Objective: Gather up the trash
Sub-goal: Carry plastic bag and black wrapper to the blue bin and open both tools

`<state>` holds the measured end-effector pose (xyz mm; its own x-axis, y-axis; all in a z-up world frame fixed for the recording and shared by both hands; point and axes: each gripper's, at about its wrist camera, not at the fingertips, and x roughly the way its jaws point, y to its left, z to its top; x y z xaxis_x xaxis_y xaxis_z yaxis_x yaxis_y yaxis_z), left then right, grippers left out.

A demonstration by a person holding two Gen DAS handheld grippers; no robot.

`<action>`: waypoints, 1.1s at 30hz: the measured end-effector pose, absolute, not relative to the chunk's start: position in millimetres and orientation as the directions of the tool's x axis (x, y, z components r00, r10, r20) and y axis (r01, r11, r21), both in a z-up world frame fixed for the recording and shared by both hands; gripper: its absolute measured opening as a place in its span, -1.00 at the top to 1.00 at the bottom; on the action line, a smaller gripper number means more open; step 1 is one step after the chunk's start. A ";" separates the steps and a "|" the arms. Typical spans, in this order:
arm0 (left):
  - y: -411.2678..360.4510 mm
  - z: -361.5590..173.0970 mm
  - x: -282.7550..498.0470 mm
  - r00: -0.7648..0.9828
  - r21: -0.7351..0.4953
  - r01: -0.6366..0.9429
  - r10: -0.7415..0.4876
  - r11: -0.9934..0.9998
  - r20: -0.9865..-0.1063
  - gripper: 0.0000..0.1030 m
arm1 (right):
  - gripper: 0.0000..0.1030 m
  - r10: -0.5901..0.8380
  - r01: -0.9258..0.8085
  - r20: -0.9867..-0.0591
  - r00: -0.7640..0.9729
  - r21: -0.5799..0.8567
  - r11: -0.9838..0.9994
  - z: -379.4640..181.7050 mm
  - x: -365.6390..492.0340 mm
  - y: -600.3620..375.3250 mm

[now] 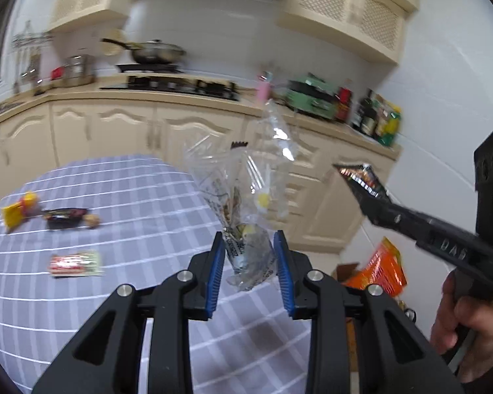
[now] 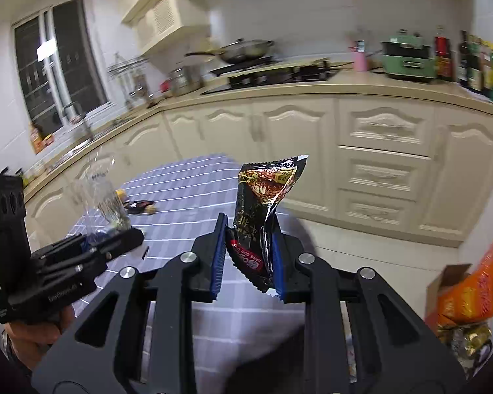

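My left gripper (image 1: pixel 249 239) is shut on a crumpled clear plastic bag (image 1: pixel 240 190) that stands up from between its blue pads, above the right edge of the checked table (image 1: pixel 131 197). My right gripper (image 2: pixel 249 226) is shut on a black snack wrapper (image 2: pixel 263 203) with red and gold print. The right gripper and its wrapper (image 1: pixel 361 180) also show at the right of the left wrist view, held by a hand (image 1: pixel 466 315). In the right wrist view the left gripper (image 2: pixel 128 233) with the clear bag (image 2: pixel 98 190) is at the left. More trash lies on the table: a yellow wrapper (image 1: pixel 18 210), a dark wrapper (image 1: pixel 65 218) and a red-and-green packet (image 1: pixel 75 264).
A cardboard box (image 2: pixel 443 282) with an orange bag (image 2: pixel 476 292) and other trash stands on the floor to the right of the table. Cream kitchen cabinets (image 2: pixel 378 151) and a counter with a stove (image 2: pixel 272 75), a pan and bottles run behind.
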<state>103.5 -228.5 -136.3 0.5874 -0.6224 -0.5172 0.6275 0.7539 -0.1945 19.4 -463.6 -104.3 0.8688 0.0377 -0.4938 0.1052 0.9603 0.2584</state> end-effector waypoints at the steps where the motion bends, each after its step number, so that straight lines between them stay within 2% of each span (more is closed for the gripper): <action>1: -242.2 -138.5 97.7 0.562 -0.201 0.648 -0.640 0.734 -0.524 0.43 | 0.53 0.011 0.134 -0.498 0.867 0.255 0.958 -106.8 9.2 -477.3; 6: -296.3 -153.2 74.8 0.470 -0.201 0.722 -0.683 0.662 -0.559 0.43 | 0.52 -0.085 0.272 -0.549 0.832 0.270 0.924 -131.8 -25.3 -536.1; 10: -345.4 -177.2 55.4 0.381 -0.197 0.775 -0.693 0.600 -0.612 0.43 | 0.52 -0.137 0.392 -0.637 0.759 0.279 0.876 -176.5 -47.7 -582.4; 18: -432.4 -263.9 33.8 0.188 -0.220 0.827 -0.624 0.518 -0.759 0.43 | 0.52 -0.091 0.526 -0.786 0.612 0.318 0.789 -274.7 -68.1 -633.3; 27: -497.5 -347.7 43.7 0.063 -0.221 0.843 -0.499 0.490 -0.864 0.43 | 0.51 0.009 0.596 -0.829 0.559 0.409 0.691 -339.2 -66.8 -667.3; 30: -516.1 -368.2 41.2 0.014 -0.218 0.866 -0.457 0.451 -0.889 0.41 | 0.43 0.046 0.615 -0.850 0.525 0.416 0.670 -363.1 -61.0 -675.4; 31: -520.3 -373.7 40.2 0.014 -0.198 0.877 -0.434 0.439 -0.901 0.23 | 0.28 0.053 0.627 -0.853 0.519 0.423 0.655 -370.6 -61.1 -678.3; 32: -523.6 -378.5 39.5 0.023 -0.172 0.883 -0.406 0.437 -0.914 -0.30 | -0.16 0.055 0.642 -0.856 0.513 0.425 0.638 -377.5 -62.5 -680.9; 33: -522.4 -379.4 39.1 0.040 -0.155 0.882 -0.398 0.446 -0.917 -0.51 | -0.34 0.048 0.658 -0.861 0.506 0.422 0.624 -382.6 -64.5 -682.7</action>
